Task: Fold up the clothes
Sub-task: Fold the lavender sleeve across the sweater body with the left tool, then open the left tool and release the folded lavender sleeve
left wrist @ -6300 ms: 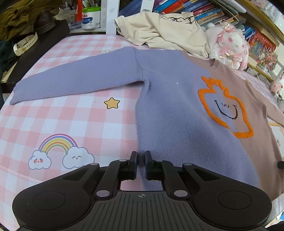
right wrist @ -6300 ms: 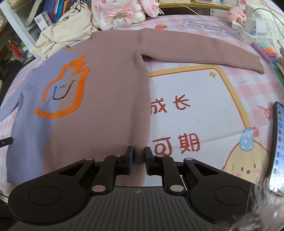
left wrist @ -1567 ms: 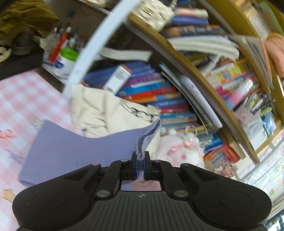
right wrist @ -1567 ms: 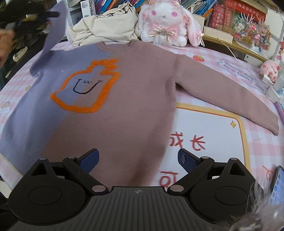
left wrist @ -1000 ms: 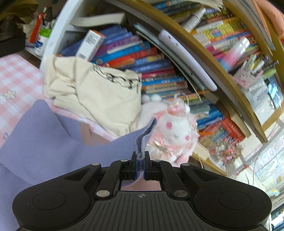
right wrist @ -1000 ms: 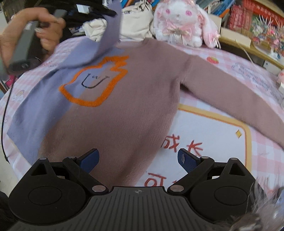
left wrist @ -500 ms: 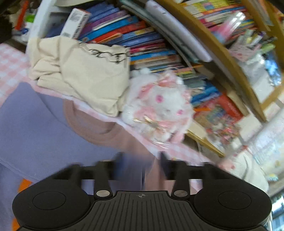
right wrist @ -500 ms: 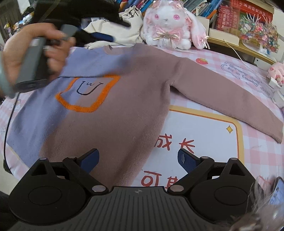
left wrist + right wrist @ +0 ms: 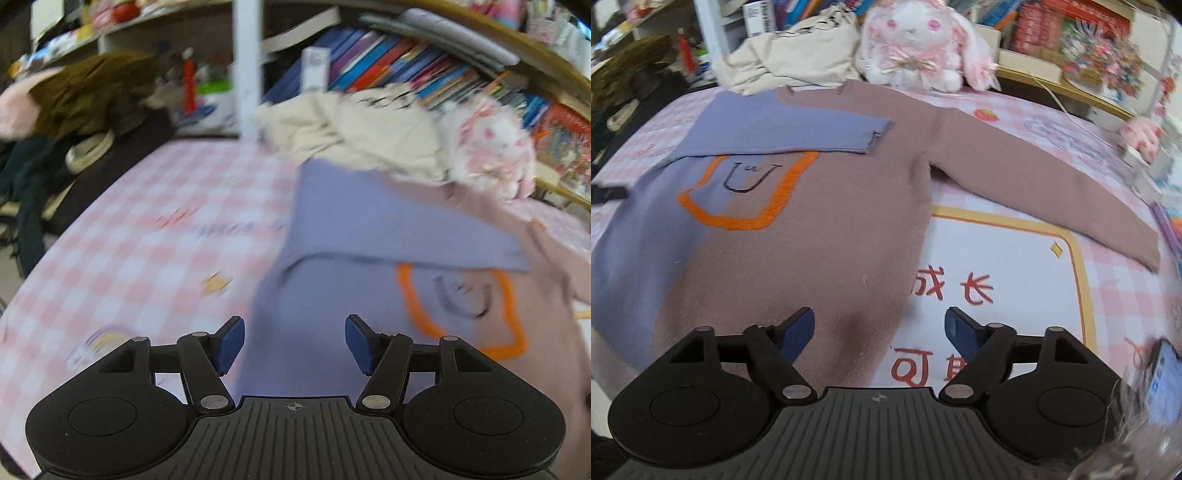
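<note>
Lilac-and-mauve knitted sweater [image 9: 798,236] flat on pink checked table [image 9: 140,236], lilac sleeve [image 9: 783,129] folded across chest, both grippers' jaws wide, empty

My left gripper [image 9: 294,344] is wide open, both blue pads spread apart with nothing between them; the left pad [image 9: 231,343] and its partner sit level, angled slightly inward at the tips. The view from that wrist is blurred. My right gripper [image 9: 880,330] is spread just as wide, jaws apart and empty, one blue pad [image 9: 798,330] showing its broad face. Both grippers point forward and tilt a little downward, held level from side to side, black linkages folded outward on each side. Neither set of fingers touches anything.
</note>
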`<action>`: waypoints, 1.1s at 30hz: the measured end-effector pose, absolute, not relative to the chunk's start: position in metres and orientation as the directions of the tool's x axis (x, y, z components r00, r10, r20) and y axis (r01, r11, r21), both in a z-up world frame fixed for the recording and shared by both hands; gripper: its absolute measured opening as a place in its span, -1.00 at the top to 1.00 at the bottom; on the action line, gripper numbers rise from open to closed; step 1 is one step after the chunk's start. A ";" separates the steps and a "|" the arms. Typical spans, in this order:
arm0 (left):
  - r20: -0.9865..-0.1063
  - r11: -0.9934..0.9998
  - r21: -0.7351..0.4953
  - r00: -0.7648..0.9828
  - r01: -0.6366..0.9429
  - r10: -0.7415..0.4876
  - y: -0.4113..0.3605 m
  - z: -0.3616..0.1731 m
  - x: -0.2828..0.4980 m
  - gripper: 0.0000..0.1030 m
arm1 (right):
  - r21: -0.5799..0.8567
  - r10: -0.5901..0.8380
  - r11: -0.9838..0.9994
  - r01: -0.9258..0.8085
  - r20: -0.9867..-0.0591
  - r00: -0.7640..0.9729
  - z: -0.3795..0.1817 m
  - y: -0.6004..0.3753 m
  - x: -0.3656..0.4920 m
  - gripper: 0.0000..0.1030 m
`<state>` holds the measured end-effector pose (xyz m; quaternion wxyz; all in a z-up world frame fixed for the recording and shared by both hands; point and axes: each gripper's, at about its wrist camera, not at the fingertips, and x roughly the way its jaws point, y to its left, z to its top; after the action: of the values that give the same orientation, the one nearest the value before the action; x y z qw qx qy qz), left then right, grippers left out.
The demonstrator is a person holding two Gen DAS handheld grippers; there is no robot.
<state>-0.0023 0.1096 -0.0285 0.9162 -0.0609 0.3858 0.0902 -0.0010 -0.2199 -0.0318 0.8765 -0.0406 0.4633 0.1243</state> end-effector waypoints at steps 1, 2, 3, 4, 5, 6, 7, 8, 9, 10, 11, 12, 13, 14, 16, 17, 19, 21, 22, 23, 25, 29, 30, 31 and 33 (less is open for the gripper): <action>-0.730 0.973 -0.043 0.672 -0.225 0.123 0.117 -0.031 -0.003 -0.17 | 0.035 0.152 0.975 -0.221 -0.831 0.535 -0.032 -0.218 -0.002 -0.32; -0.738 0.971 -0.046 0.663 -0.235 0.126 0.124 -0.033 -0.004 -0.17 | 0.039 0.139 0.980 -0.195 -0.835 0.532 -0.032 -0.217 -0.003 -0.26; -0.740 0.970 -0.051 0.661 -0.237 0.123 0.130 -0.035 -0.005 -0.17 | 0.042 0.131 0.983 -0.176 -0.839 0.528 -0.033 -0.216 -0.005 -0.26; -0.743 0.971 -0.058 0.660 -0.234 0.114 0.135 -0.037 -0.006 -0.15 | 0.045 0.122 0.986 -0.158 -0.843 0.524 -0.034 -0.214 -0.006 -0.25; -0.752 0.972 -0.067 0.652 -0.226 0.100 0.140 -0.040 -0.005 -0.13 | 0.048 0.114 0.989 -0.139 -0.847 0.519 -0.036 -0.213 -0.008 -0.13; -0.767 0.974 -0.079 0.637 -0.214 0.078 0.143 -0.044 -0.003 0.00 | 0.049 0.105 0.991 -0.121 -0.850 0.516 -0.037 -0.212 -0.010 -0.03; -0.775 0.976 -0.091 0.630 -0.199 0.056 0.146 -0.047 -0.002 0.35 | 0.050 0.097 0.993 -0.103 -0.853 0.512 -0.038 -0.211 -0.012 -0.01; -0.776 0.978 -0.103 0.630 -0.183 0.036 0.148 -0.049 -0.003 0.42 | 0.061 0.096 0.995 -0.084 -0.852 0.515 -0.039 -0.210 -0.014 0.07; -0.776 0.980 -0.112 0.630 -0.167 0.019 0.150 -0.051 -0.003 0.68 | 0.073 0.096 0.995 -0.066 -0.849 0.519 -0.039 -0.210 -0.016 0.19; -0.774 0.980 -0.123 0.633 -0.154 0.002 0.151 -0.051 -0.004 0.91 | 0.082 0.099 0.995 -0.054 -0.846 0.523 -0.039 -0.208 -0.018 0.27; -0.772 0.978 -0.143 0.635 -0.148 -0.017 0.154 -0.051 -0.005 0.91 | 0.080 0.095 0.995 -0.052 -0.845 0.527 -0.038 -0.206 -0.018 0.45; -0.770 0.975 -0.161 0.637 -0.150 -0.029 0.157 -0.052 -0.006 0.91 | 0.076 0.091 0.996 -0.050 -0.843 0.530 -0.038 -0.202 -0.018 0.53; -0.768 0.973 -0.172 0.640 -0.151 -0.036 0.159 -0.052 -0.006 0.92 | 0.073 0.087 0.996 -0.048 -0.841 0.534 -0.038 -0.199 -0.018 0.54; -0.767 0.974 -0.173 0.640 -0.145 -0.041 0.160 -0.053 -0.006 0.92 | 0.069 0.083 0.997 -0.046 -0.839 0.538 -0.038 -0.196 -0.019 0.58; -0.768 0.978 -0.168 0.638 -0.122 -0.053 0.160 -0.053 -0.006 0.92 | 0.063 0.074 0.997 -0.038 -0.837 0.543 -0.038 -0.192 -0.018 0.63; -0.767 0.980 -0.166 0.639 -0.112 -0.057 0.161 -0.052 -0.005 0.92 | 0.061 0.068 0.998 -0.031 -0.836 0.545 -0.038 -0.190 -0.017 0.64; -0.764 0.981 -0.166 0.642 -0.096 -0.066 0.163 -0.051 -0.006 0.92 | 0.057 0.058 0.998 -0.019 -0.836 0.546 -0.038 -0.188 -0.017 0.65; -0.762 0.978 -0.183 0.643 -0.098 -0.078 0.167 -0.051 -0.007 0.92 | 0.064 0.061 0.998 -0.012 -0.836 0.546 -0.039 -0.189 -0.018 0.66; -0.762 0.978 -0.183 0.643 -0.097 -0.079 0.168 -0.051 -0.008 0.92 | 0.071 0.065 0.997 -0.010 -0.836 0.545 -0.039 -0.189 -0.019 0.66; -0.761 0.978 -0.185 0.643 -0.098 -0.079 0.169 -0.051 -0.009 0.92 | 0.078 0.071 0.997 -0.011 -0.835 0.545 -0.039 -0.189 -0.019 0.68; -0.762 0.976 -0.190 0.643 -0.102 -0.081 0.173 -0.051 -0.011 0.92 | 0.091 0.084 0.996 -0.014 -0.834 0.546 -0.039 -0.189 -0.019 0.68; -0.765 0.973 -0.197 0.639 -0.116 -0.079 0.182 -0.054 -0.014 0.92 | 0.106 0.098 0.994 -0.018 -0.831 0.547 -0.040 -0.185 -0.017 0.69; -0.764 0.974 -0.192 0.641 -0.116 -0.074 0.184 -0.054 -0.014 0.92 | 0.104 0.098 0.994 -0.019 -0.831 0.547 -0.039 -0.183 -0.017 0.69; -0.763 0.975 -0.191 0.642 -0.117 -0.072 0.185 -0.055 -0.014 0.92 | 0.103 0.097 0.994 -0.018 -0.832 0.547 -0.039 -0.180 -0.017 0.69; -0.761 0.974 -0.195 0.645 -0.119 -0.074 0.189 -0.055 -0.014 0.92 | 0.100 0.093 0.995 -0.016 -0.831 0.548 -0.040 -0.176 -0.018 0.69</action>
<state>-0.0137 0.1886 -0.0550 0.8997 -0.1141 0.4213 0.0125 -0.0176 -0.1759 -0.0395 0.8789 0.0403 0.4743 0.0311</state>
